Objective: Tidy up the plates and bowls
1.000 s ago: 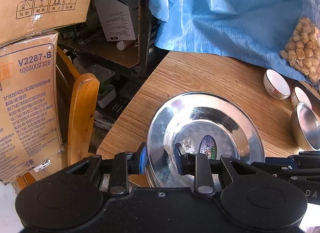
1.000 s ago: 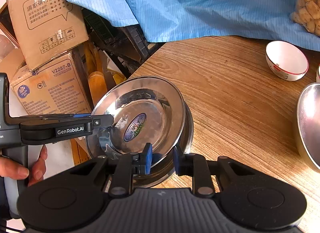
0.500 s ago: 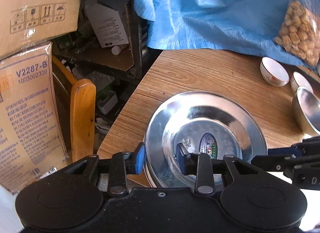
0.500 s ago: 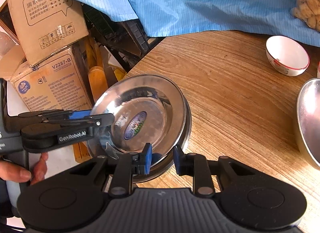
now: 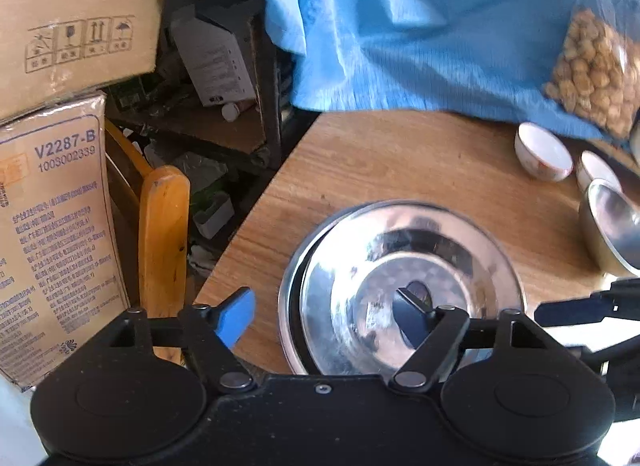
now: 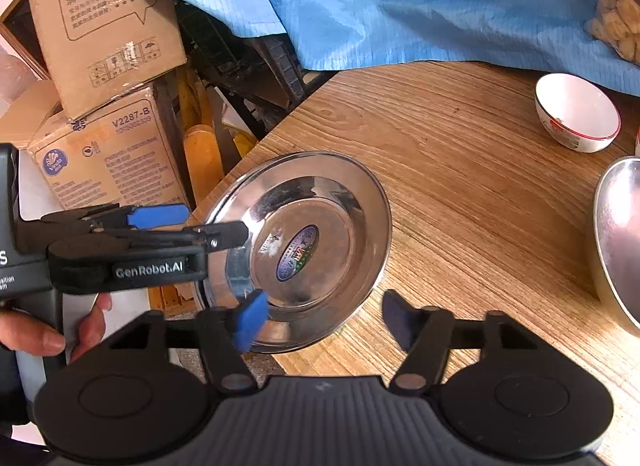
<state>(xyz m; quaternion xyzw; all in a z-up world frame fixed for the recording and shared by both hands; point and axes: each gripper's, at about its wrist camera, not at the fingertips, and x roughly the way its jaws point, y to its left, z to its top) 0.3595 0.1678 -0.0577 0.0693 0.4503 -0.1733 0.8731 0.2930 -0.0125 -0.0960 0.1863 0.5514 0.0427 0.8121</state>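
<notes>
A stack of shiny steel plates (image 5: 404, 266) lies at the near left corner of the wooden table (image 5: 400, 153); it also shows in the right wrist view (image 6: 312, 242), with an oval sticker in the middle. My left gripper (image 5: 324, 316) is open, one finger outside the rim, one over the plate. My right gripper (image 6: 324, 316) is open, straddling the near rim. The left gripper also shows in the right wrist view (image 6: 212, 223), at the stack's left edge. A steel bowl (image 6: 618, 238) and a white bowl (image 6: 576, 117) stand to the right.
A blue cloth (image 5: 420, 25) hangs over the table's far side. A bag of brown snacks (image 5: 592, 69) sits at the far right. Cardboard boxes (image 5: 52, 205) and a wooden chair back (image 5: 162, 242) stand off the left edge. A second white bowl (image 5: 598, 169) stands beside the steel bowl.
Both grippers have opened and let go of the top plate's rim. The plate now rests on the stack. Both grippers have drawn back a little.
</notes>
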